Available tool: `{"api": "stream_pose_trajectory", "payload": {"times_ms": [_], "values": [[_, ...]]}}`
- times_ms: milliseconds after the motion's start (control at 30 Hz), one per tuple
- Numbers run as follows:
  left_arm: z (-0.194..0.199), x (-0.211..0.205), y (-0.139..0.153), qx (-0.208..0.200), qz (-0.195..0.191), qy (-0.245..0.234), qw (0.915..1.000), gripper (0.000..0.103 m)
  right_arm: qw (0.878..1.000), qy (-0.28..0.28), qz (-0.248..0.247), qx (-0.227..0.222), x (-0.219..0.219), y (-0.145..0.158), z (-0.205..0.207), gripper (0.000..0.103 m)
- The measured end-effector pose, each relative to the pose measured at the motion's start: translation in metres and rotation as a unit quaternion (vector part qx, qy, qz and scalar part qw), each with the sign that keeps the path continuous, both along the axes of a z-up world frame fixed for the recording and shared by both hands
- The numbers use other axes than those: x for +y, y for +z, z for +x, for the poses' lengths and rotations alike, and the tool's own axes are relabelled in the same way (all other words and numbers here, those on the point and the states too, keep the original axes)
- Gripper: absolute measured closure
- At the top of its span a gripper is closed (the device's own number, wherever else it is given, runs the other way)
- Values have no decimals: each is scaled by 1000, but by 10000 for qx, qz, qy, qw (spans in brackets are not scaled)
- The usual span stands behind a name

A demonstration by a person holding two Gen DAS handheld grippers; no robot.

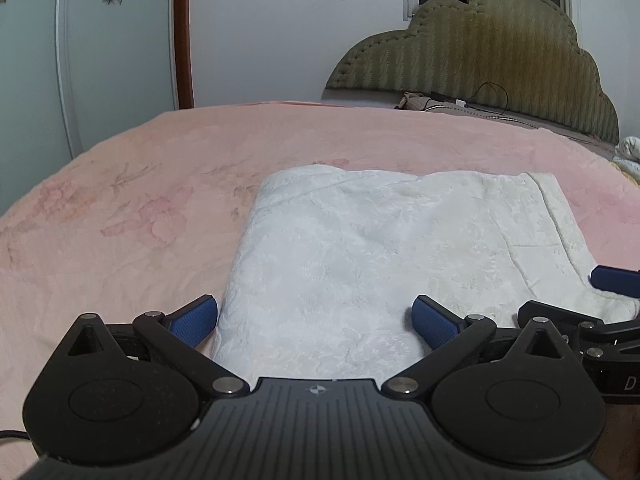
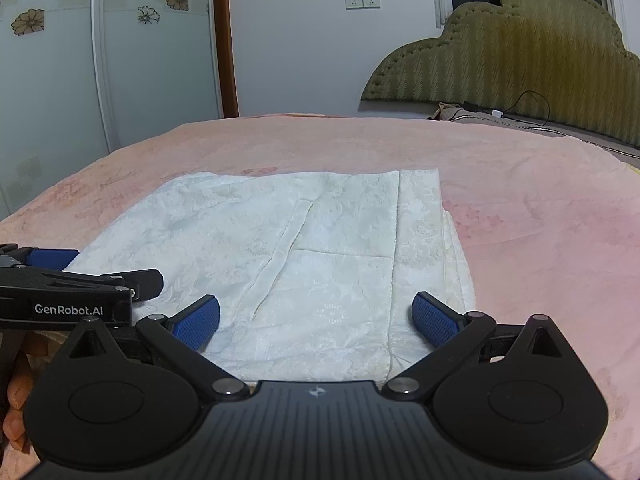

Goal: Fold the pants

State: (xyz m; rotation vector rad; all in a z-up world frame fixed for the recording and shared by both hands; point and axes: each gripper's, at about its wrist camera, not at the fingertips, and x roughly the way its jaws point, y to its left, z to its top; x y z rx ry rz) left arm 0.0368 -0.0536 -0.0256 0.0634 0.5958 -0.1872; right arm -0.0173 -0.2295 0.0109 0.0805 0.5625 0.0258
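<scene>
White textured pants (image 1: 360, 248) lie folded into a flat rectangle on the pink bedspread (image 1: 120, 200); they also show in the right wrist view (image 2: 312, 248), with a seam and a pocket line visible. My left gripper (image 1: 315, 322) is open and empty over the near left part of the pants. My right gripper (image 2: 316, 320) is open and empty over the near right part. Each gripper shows at the edge of the other's view, the right one (image 1: 612, 280) and the left one (image 2: 52, 258).
The bedspread (image 2: 540, 220) stretches around the pants on all sides. A green padded headboard (image 1: 480, 60) stands at the far right with a black cable (image 1: 488, 96) at its foot. A wardrobe with flower decals (image 2: 60, 60) and a wall socket (image 2: 362, 0) are behind.
</scene>
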Motion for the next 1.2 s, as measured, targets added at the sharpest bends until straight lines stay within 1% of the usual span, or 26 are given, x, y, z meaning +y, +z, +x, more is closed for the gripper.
{"api": "stream_pose_trajectory", "payload": {"times_ms": [467,1200], "values": [[3,3,-1,71,-94,20,9999,0,10000,6,46,14,0,-1,1,0],[3,2,-1,89,-103,11,9999,0,10000,10,11,35,-1,-1,1,0]]}}
